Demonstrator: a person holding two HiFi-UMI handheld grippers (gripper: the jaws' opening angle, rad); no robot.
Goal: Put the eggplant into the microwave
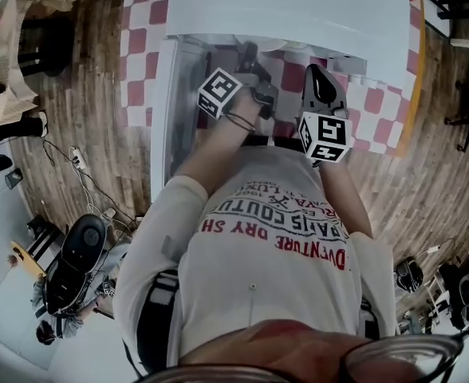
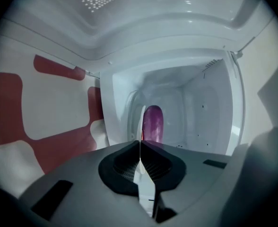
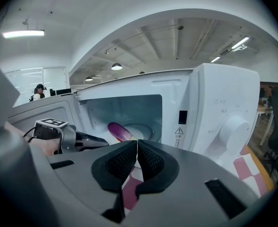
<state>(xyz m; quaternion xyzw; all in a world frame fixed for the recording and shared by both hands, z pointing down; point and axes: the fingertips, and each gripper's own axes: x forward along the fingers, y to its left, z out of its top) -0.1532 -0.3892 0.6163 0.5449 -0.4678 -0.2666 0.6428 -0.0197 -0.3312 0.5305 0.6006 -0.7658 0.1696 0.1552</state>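
The purple eggplant point(image 2: 153, 122) lies inside the white microwave's cavity point(image 2: 200, 108), on the turntable toward the back. My left gripper point(image 2: 140, 143) is shut with nothing between its pads, pointing into the cavity just short of the eggplant. In the right gripper view the eggplant point(image 3: 120, 131) shows through the open front of the microwave point(image 3: 224, 98), with the left gripper point(image 3: 68, 138) at the opening. My right gripper point(image 3: 137, 143) is shut and empty, held in front of the microwave. In the head view both grippers, left point(image 1: 249, 58) and right point(image 1: 313, 70), are at the microwave point(image 1: 298, 6).
The microwave door point(image 1: 164, 110) stands swung open on the left. The microwave sits on a red-and-white checked cloth point(image 1: 143, 22). Its control knob point(image 3: 234, 126) is on the right panel. Cables and a black chair point(image 1: 79, 254) are on the wooden floor at the left.
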